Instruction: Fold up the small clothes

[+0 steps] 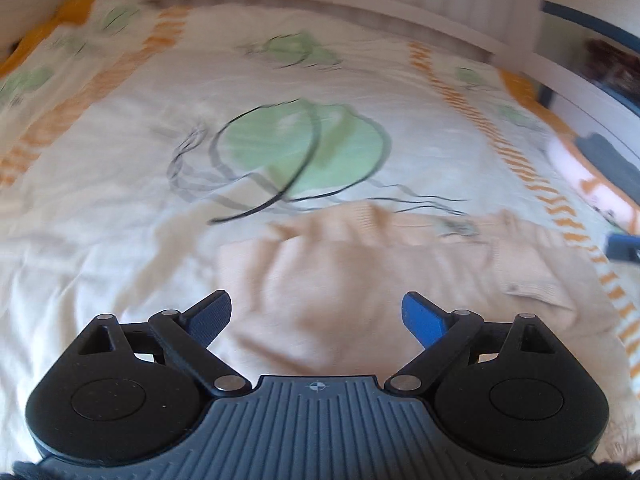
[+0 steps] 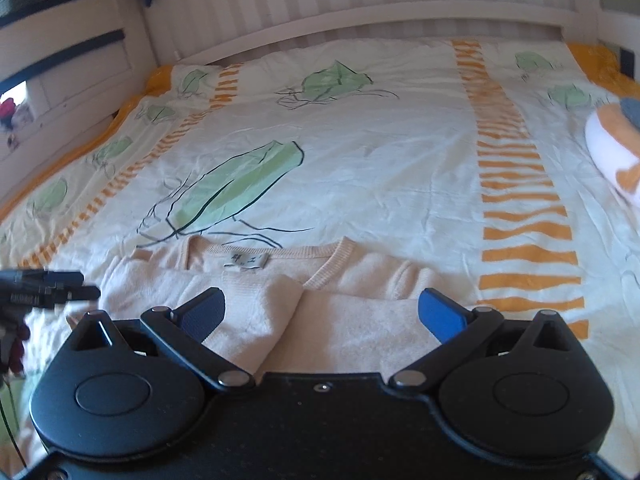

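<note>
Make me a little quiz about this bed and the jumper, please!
1. True or false: the peach jumper has both sleeves folded across its front.
2. Which colour are the leaf shapes printed on the bedspread: A green, B blue, C red?
3. What small thing sits inside the jumper's neckline?

Key: 1 true. 2 A. 3 a label.

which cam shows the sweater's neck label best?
Right wrist view: the label sits sharp inside the collar of the peach sweater, sleeves folded in. Left wrist view is motion-blurred; the sweater shows, but the label is only a grey smudge.
</note>
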### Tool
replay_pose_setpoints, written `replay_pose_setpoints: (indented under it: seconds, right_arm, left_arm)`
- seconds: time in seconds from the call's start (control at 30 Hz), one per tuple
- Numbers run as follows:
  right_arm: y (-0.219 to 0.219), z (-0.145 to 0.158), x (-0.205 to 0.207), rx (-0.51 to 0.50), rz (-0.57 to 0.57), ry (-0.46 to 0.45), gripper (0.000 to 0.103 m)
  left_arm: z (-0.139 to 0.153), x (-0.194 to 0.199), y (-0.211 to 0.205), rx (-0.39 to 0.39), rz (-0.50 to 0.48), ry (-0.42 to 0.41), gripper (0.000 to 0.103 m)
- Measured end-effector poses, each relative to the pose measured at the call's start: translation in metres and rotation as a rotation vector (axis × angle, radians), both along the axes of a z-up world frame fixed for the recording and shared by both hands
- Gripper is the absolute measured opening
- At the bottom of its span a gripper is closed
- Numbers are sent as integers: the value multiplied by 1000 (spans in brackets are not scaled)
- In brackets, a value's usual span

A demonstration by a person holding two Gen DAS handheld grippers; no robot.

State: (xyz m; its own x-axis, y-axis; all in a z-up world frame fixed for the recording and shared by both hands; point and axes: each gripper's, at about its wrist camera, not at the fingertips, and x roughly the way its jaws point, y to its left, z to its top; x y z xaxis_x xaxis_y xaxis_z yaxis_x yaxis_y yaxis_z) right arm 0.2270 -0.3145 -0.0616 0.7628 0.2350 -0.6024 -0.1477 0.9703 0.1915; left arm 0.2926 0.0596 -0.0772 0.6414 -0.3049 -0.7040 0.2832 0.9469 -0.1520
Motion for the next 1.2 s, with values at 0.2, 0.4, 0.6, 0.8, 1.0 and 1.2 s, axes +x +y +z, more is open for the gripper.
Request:
replay_pose_setpoints:
  seconds: [0.2,0.4,0.6,0.8,1.0,1.2]
  right_arm:
    - [54,0,-15,-195,136,-93,103]
    - [112,-6,-12,-408,267,-111,102]
    - [141,-28,12,-587,224,-45,61]
    - [122,-34,20,-561,105,20,28]
    - [54,-24,8,-359,-114,161,27]
    - [35,-12,-10,-227,-102,94,66]
  left_arm:
    - [-32,27,12,68,67,202,95]
    - [-23,29,13,3,57,205,97]
    - [-4,25,16,-39,64,132,97]
    - [5,27,16,-71,54,121,97]
    - [12,27,18,-95,55,100,97]
    - [12,27,13,-94,38,99,97]
